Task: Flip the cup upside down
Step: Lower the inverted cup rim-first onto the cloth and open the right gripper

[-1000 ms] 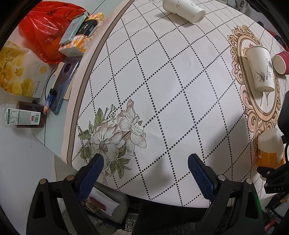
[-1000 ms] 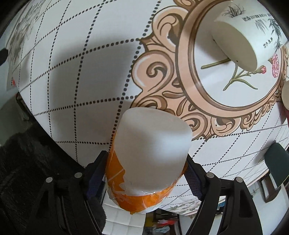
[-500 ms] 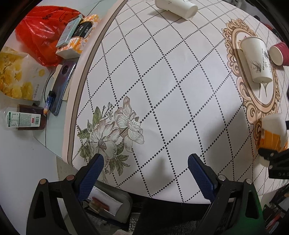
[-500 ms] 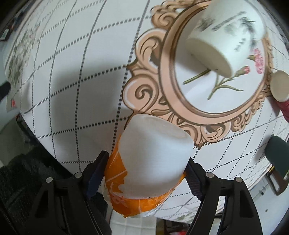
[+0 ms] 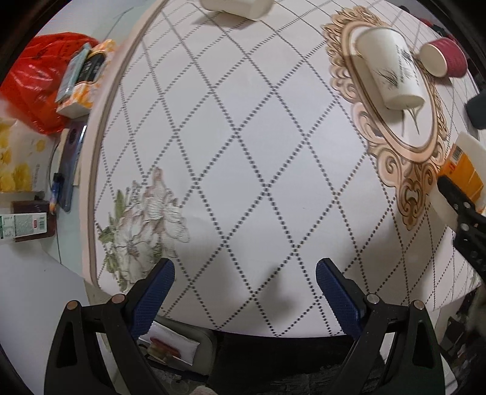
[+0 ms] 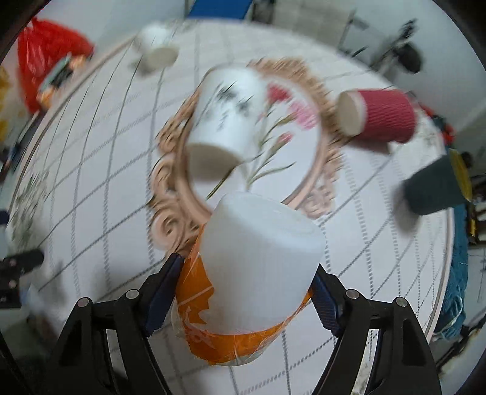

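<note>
My right gripper [image 6: 246,291] is shut on a white cup with an orange label [image 6: 252,273], held above the table with its closed bottom facing away from the camera. The same cup [image 5: 464,170] shows at the right edge of the left wrist view, tilted in the right gripper's fingers [image 5: 455,197]. My left gripper [image 5: 244,282] is open and empty, low over the near edge of the round table.
A white cup with ink drawing [image 6: 224,118] lies on its side in the gold frame print [image 6: 170,188]. A red ribbed cup [image 6: 379,115], a dark cup [image 6: 434,188] and a far white cup [image 5: 234,6] lie on the table. Clutter and a red bag [image 5: 36,79] sit to the left.
My right gripper has lifted and swung the orange-label cup, so the view now looks across the table instead of down. My left gripper has moved slightly forward over the table.
</note>
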